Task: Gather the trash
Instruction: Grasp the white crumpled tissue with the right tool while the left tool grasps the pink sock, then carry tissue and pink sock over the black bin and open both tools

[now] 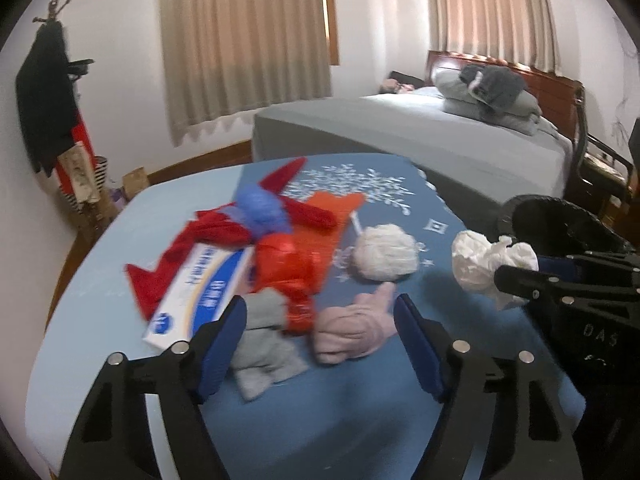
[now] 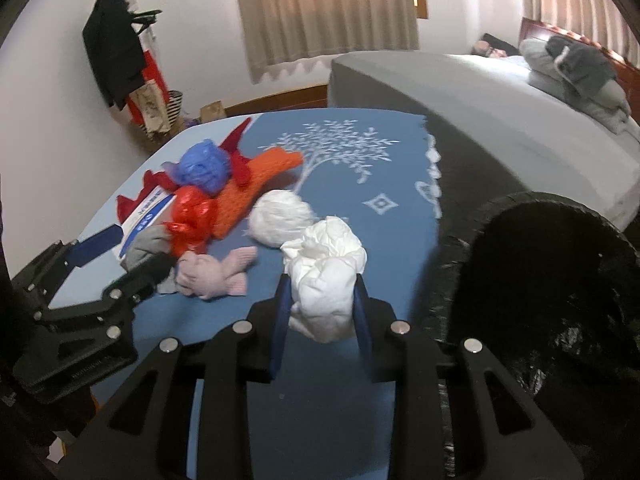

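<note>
Right gripper (image 2: 320, 300) clamped on one crumpled white tissue (image 2: 324, 276); one black-lined bin (image 2: 552, 288) to its right. Left gripper (image 1: 320, 332) spread apart, holding nothing, over one pink sock (image 1: 352, 328) and one grey sock (image 1: 260, 344).

Two handheld grippers angled downward
Left gripper (image 1: 320, 320) stands wide apart; right gripper (image 2: 320, 288) is clamped narrowly.

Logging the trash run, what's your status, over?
Right claw shut on white crumpled paper, beside black bin. Left claw open over pink cloth and grey cloth. Nothing between paper and bin.
</note>
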Demonstrator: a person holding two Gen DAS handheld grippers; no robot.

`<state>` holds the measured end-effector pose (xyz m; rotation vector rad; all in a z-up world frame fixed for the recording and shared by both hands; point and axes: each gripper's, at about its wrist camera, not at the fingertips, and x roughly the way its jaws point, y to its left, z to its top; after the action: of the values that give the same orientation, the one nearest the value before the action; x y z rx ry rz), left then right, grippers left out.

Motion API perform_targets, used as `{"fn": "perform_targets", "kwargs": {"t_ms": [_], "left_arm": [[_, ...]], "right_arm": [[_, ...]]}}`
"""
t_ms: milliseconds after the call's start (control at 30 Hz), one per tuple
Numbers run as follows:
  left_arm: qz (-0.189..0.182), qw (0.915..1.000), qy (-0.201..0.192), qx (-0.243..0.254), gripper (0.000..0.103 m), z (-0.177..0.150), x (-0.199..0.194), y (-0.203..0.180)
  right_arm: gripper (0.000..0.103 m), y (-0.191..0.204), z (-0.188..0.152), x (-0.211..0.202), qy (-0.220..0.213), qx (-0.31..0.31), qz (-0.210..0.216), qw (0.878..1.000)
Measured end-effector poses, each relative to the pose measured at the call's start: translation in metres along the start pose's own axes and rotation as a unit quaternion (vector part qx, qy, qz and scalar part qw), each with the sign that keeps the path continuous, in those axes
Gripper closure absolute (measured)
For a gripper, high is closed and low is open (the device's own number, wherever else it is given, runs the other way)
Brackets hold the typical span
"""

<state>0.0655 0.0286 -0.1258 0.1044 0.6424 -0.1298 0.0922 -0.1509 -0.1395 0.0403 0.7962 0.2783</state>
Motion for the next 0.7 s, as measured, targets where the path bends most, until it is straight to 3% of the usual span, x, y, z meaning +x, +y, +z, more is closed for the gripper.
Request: {"fn": "perform_targets", "kwargs": {"t_ms": [267, 433, 700], "left_arm": [[0.000, 0.9991, 0.039, 0.014, 0.037, -0.010, 0.029, -0.013], [-0.007, 0.9974, 0.070, 0.016, 0.050, -0.017, 0.042, -0.015], [-0.013, 0.9985, 0.053, 0.000, 0.058, -0.010, 0.027, -0.013]], "right_arm": [[0.074, -0.016, -0.004, -0.003, 0.000, 0.016, -0.005, 1.000], [0.074, -0.020, -0.005, -0.003, 0.001, 0.021, -0.007, 1.000], [0.074, -0.022, -0.003, -0.016, -0.012, 0.020, -0.011, 1.000]]}}
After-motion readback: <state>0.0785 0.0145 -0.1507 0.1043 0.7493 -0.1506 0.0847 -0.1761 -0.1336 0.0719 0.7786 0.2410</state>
